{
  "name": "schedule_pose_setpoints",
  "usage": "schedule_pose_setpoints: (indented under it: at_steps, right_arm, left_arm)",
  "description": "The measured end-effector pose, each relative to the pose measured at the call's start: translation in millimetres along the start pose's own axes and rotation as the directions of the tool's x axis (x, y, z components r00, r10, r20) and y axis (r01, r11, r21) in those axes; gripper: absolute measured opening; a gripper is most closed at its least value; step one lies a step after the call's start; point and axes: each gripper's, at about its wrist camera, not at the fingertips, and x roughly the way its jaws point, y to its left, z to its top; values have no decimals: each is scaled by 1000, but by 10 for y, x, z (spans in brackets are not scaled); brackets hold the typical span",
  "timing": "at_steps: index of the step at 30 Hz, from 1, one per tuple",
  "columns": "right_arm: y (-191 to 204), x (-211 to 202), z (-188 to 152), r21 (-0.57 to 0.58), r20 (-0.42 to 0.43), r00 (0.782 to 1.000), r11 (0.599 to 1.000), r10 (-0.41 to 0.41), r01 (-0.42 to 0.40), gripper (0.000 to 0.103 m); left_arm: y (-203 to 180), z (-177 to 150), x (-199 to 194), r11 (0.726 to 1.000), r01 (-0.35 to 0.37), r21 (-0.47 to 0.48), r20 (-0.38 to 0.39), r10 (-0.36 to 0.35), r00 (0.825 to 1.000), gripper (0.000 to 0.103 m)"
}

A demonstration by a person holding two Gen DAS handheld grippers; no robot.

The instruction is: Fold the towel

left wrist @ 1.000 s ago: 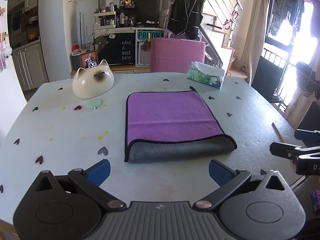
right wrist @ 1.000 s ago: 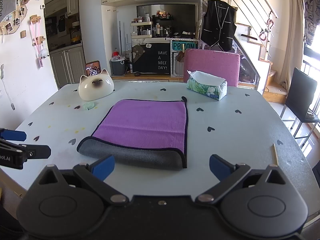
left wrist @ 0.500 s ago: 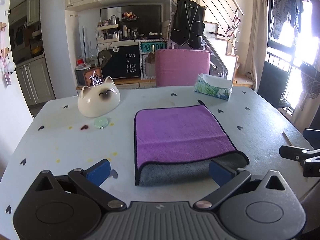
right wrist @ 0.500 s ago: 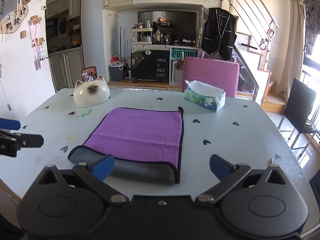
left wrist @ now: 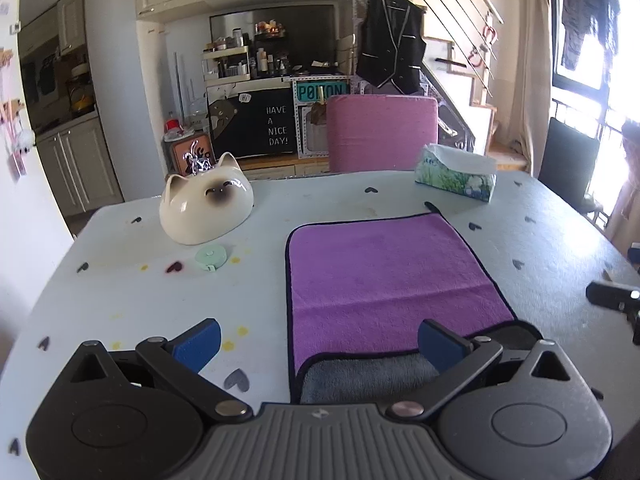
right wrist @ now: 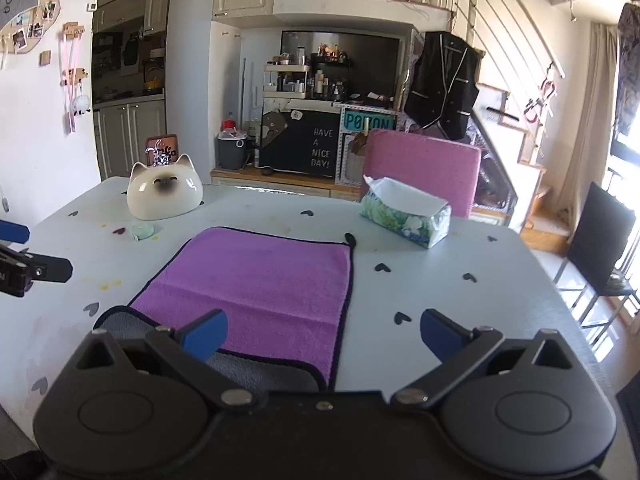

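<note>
A purple towel with a grey underside and black edging lies folded on the pale table, its folded grey edge nearest me; it also shows in the right wrist view. My left gripper is open and empty, above the towel's near left corner. My right gripper is open and empty, above the towel's near right corner. The left gripper's tip shows at the left edge of the right wrist view, and the right gripper's tip at the right edge of the left wrist view.
A white cat-shaped bowl and a mint tape measure sit left of the towel. A tissue box stands at the back right. A pink chair is behind the table. A thin stick lies near the right edge.
Both grippers have moved forward and lower toward the towel's near edge, which now lies partly under the fingers. The towel has not moved. Both stay open.
</note>
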Motion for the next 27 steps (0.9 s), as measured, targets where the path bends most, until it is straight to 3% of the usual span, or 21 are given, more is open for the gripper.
schedule_pose_setpoints:
  at_steps: [5,14,22,27]
  right_arm:
    - [-56,269,-45,19,-16,999,999,51,-50,103]
    - [-236,753,-229,161,-55,992,982,110,-100,103]
    - [-296,1053,-456,204,-118,984,973,133,-107,102]
    - [-321,1161,-547,227,-140,973,962,184,-149,85]
  left_arm:
    - [60,1,231,999,-11,-31,-3,11,1000,103]
    - [142,-163,653,999,-35,-36,-23,34,999,103]
    - [131,-293,923,999,30,13,-69,-29,997,103]
    - [145,-353,1010,996,85,-2,-90,-85,992,103]
